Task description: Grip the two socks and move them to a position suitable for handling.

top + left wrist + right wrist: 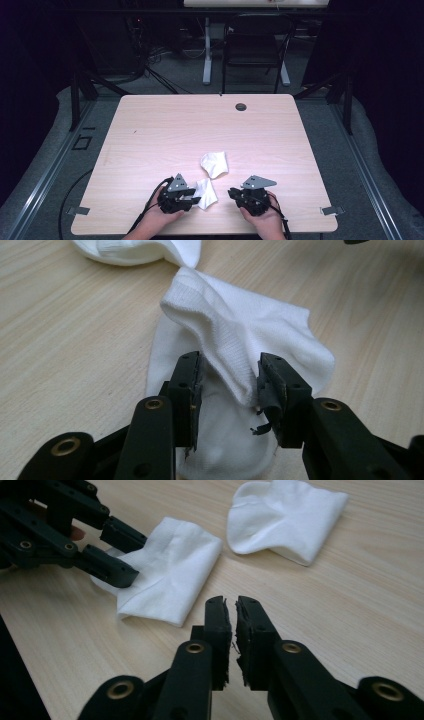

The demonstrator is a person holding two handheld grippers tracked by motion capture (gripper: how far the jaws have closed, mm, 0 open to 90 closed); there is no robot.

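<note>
With the left gripper (pixel 227 377) pinching a raised fold of the near sock (pixel 240 335) by the worktop's (pixel 150 130) front edge, the closed, empty right gripper (pixel 234 611) should reopen and take the sock's free end, so it lifts evenly.

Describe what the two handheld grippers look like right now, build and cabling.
Both the left gripper and right gripper are black linkage frames with brass-coloured pivot pins and two flat black jaws whose pads look frayed at the edges. Each carries a grey three-cornered plate on top. Black cables trail back toward the person. No sleeves are visible.
</note>
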